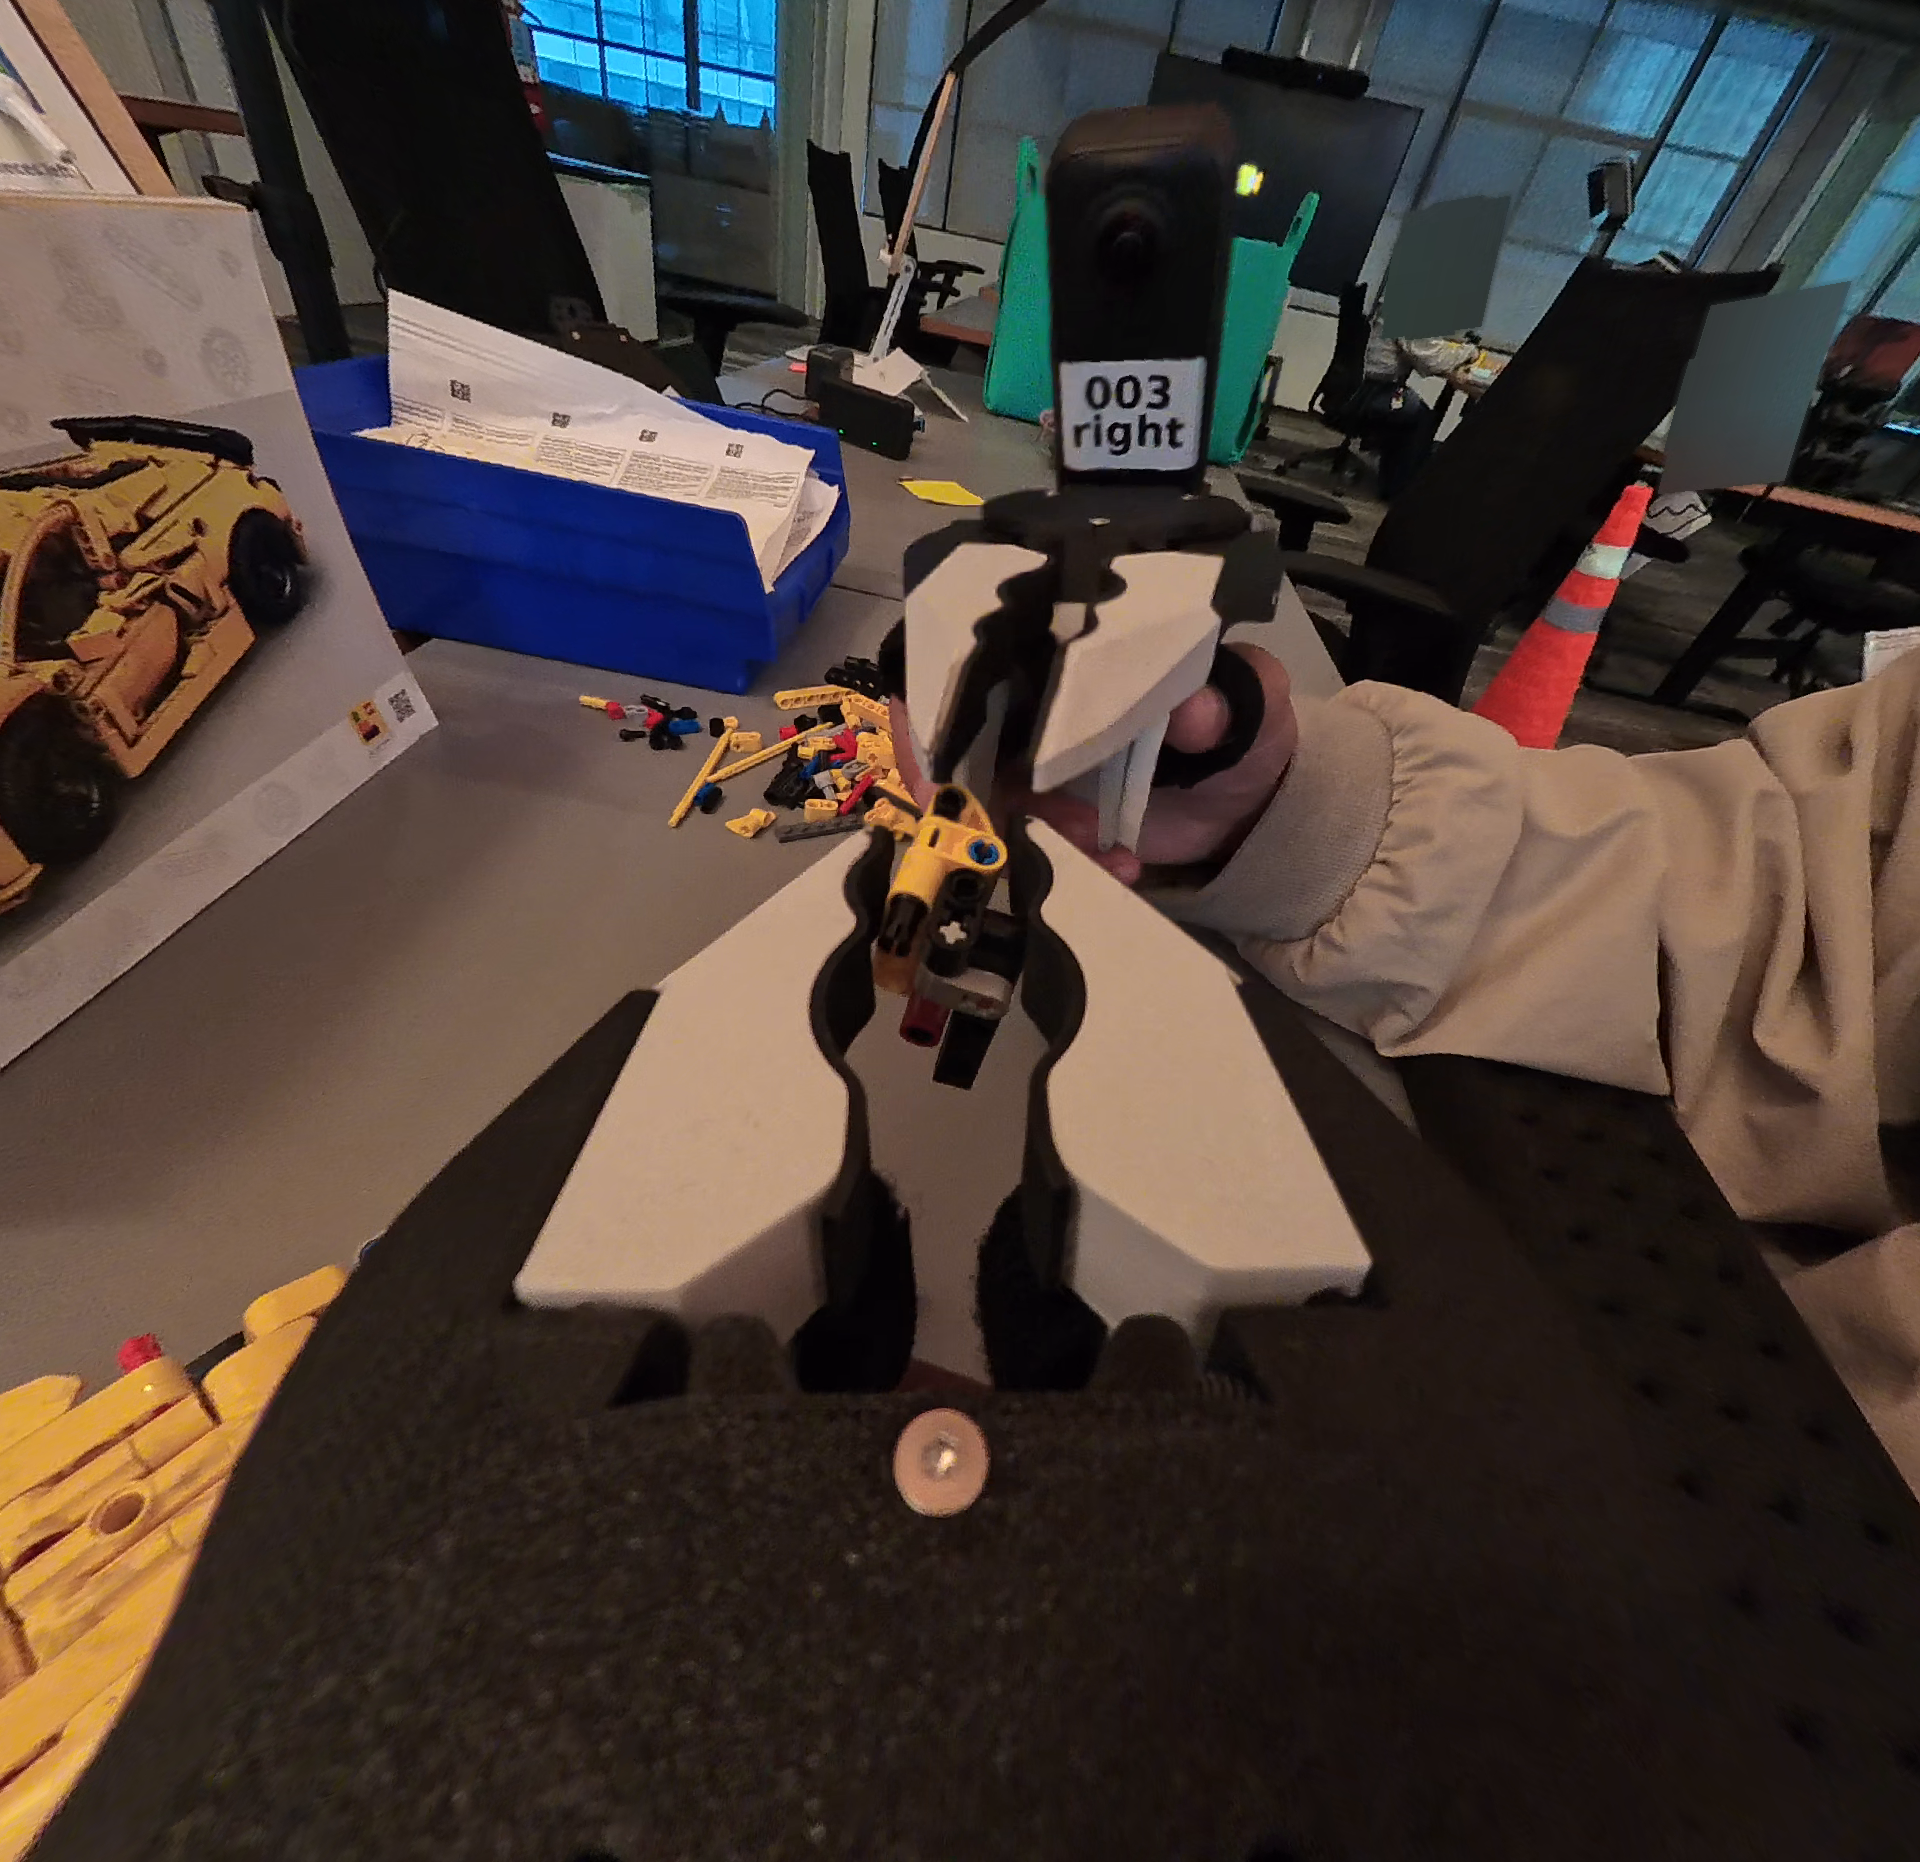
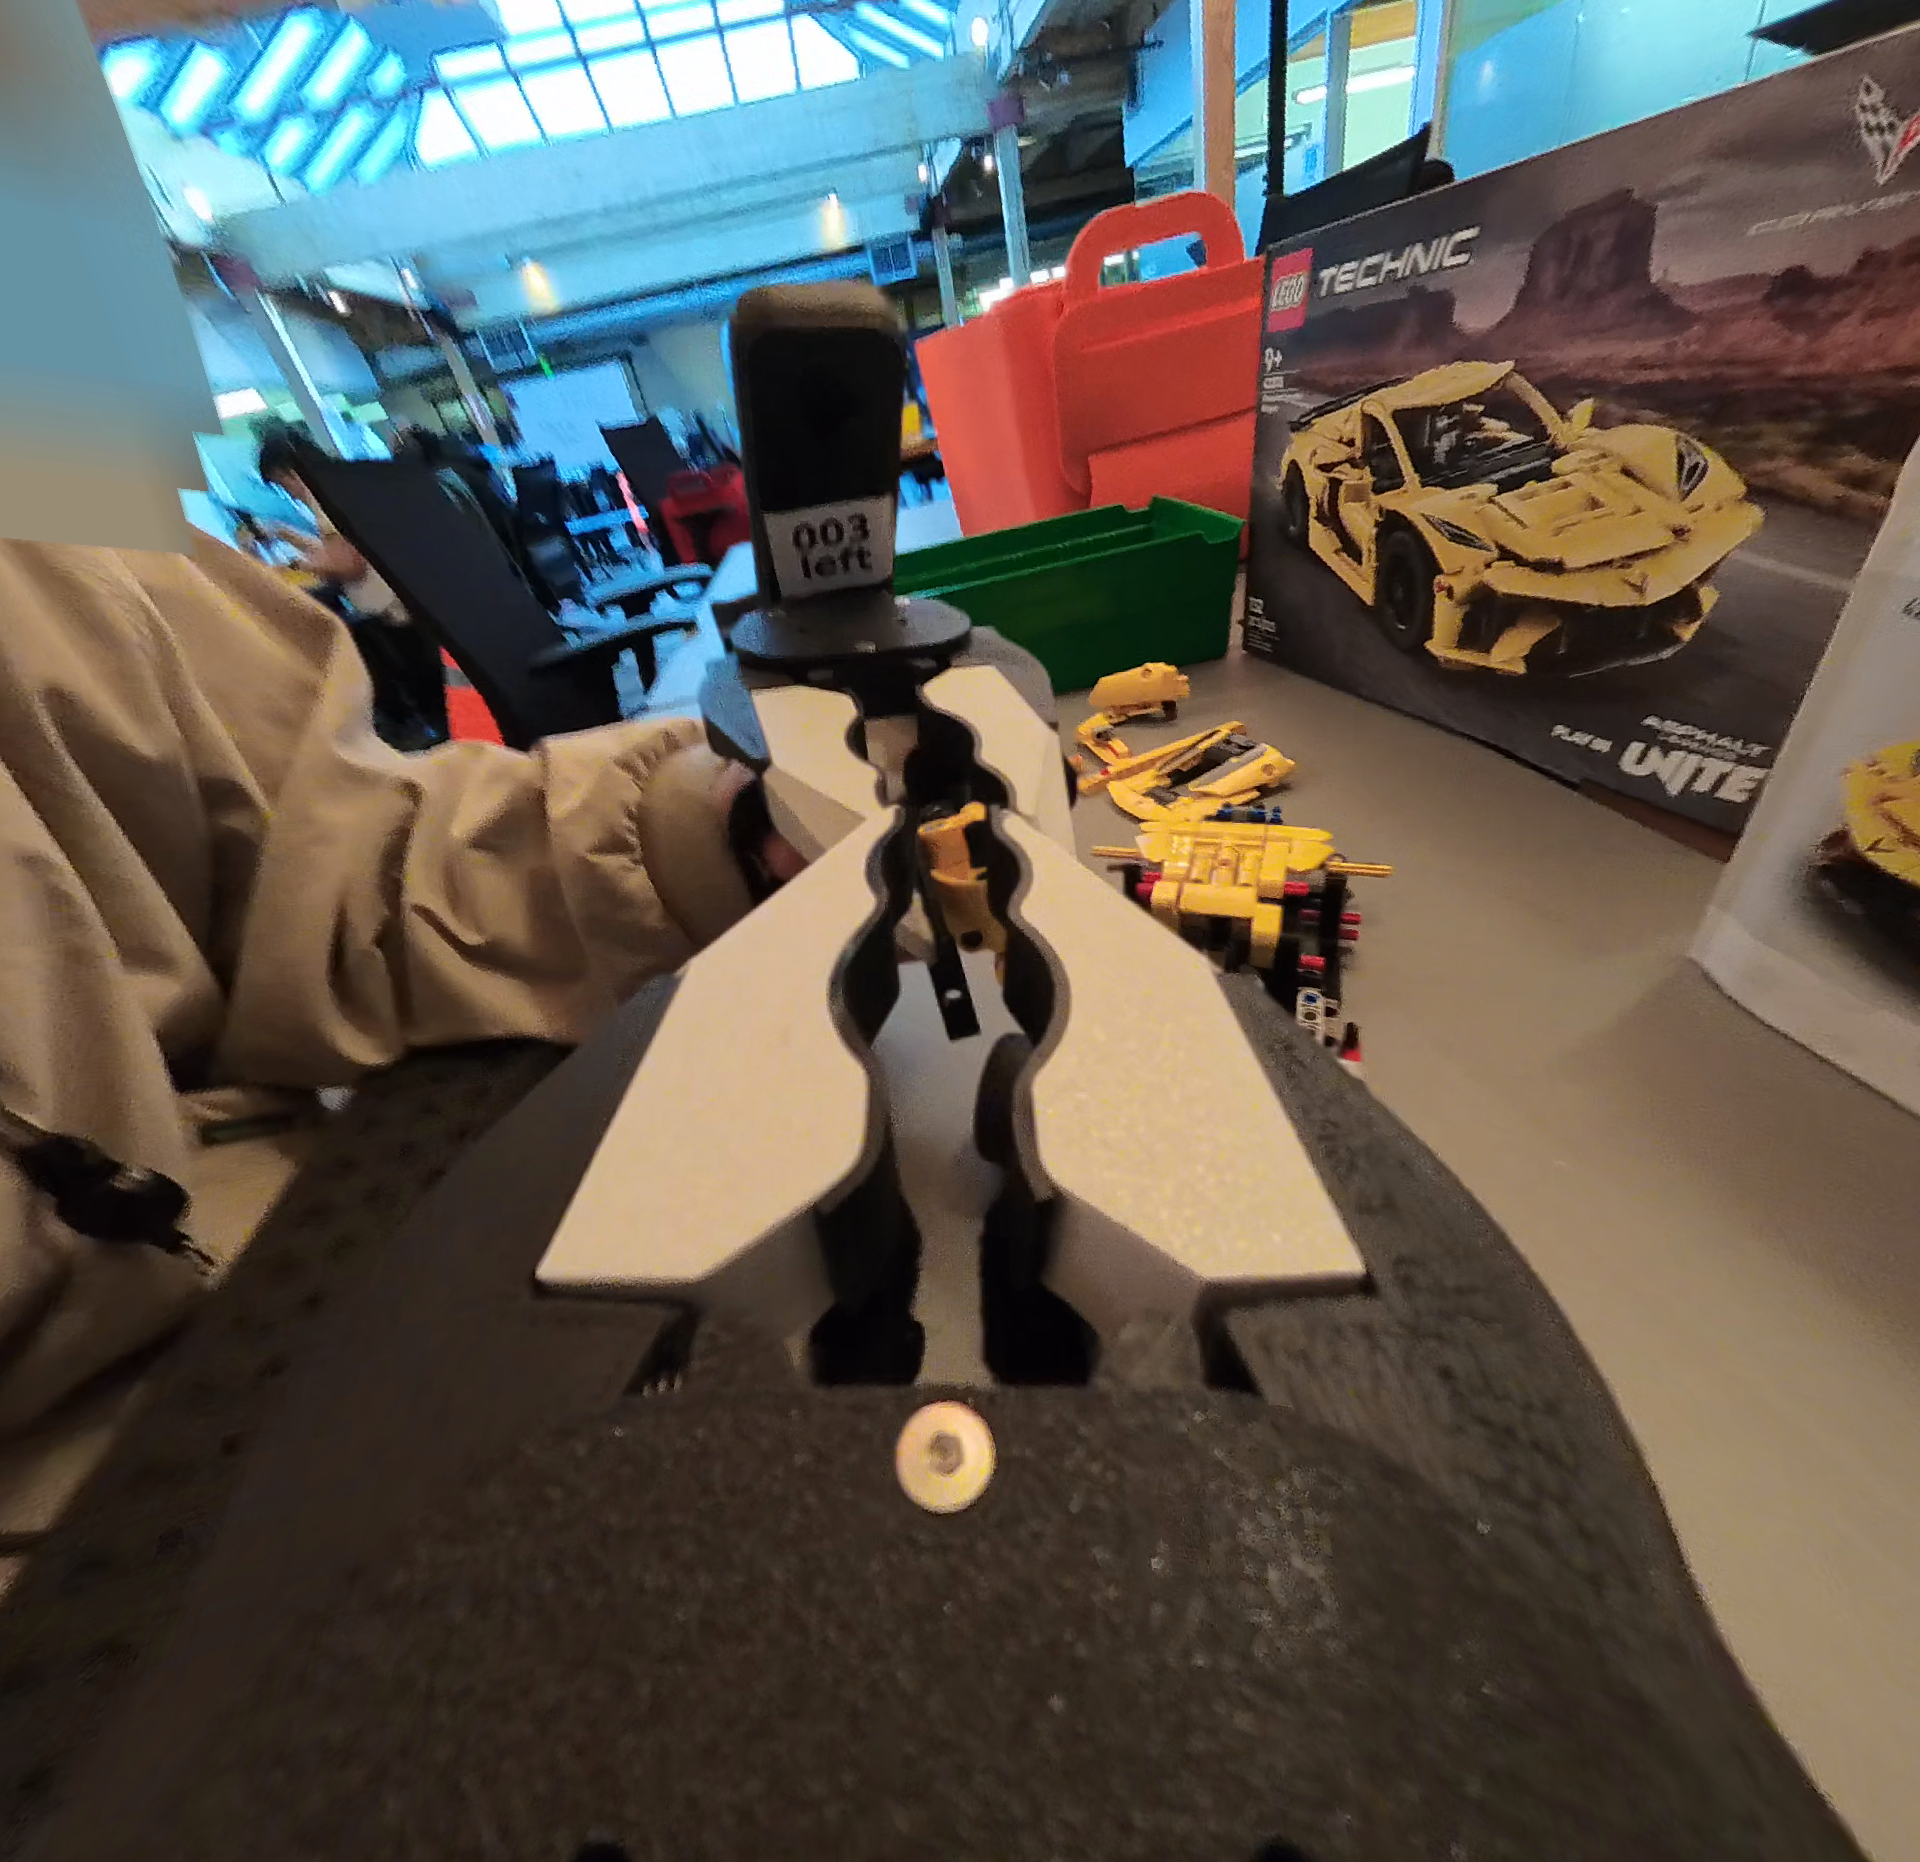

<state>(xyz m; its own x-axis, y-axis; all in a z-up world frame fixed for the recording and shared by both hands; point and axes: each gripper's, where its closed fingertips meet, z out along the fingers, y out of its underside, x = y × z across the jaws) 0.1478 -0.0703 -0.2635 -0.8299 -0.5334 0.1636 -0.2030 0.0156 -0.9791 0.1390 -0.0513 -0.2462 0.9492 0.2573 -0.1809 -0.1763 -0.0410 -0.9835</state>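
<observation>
Left gripper (image 1: 951,882): jaws closed on small yellow-and-black brick assembly (image 1: 940,903), held above grey table (image 1: 436,939). Right gripper (image 2: 940,877): tip to tip with the left, jaws closed on the same assembly from the opposite side. Loose brick pieces (image 1: 790,752) scattered on table behind, blue bin (image 1: 582,555) of papers beyond. Partly built yellow chassis (image 2: 1236,877) near right, printed box (image 2: 1579,524) and green bin (image 2: 1081,576) farther back.
</observation>
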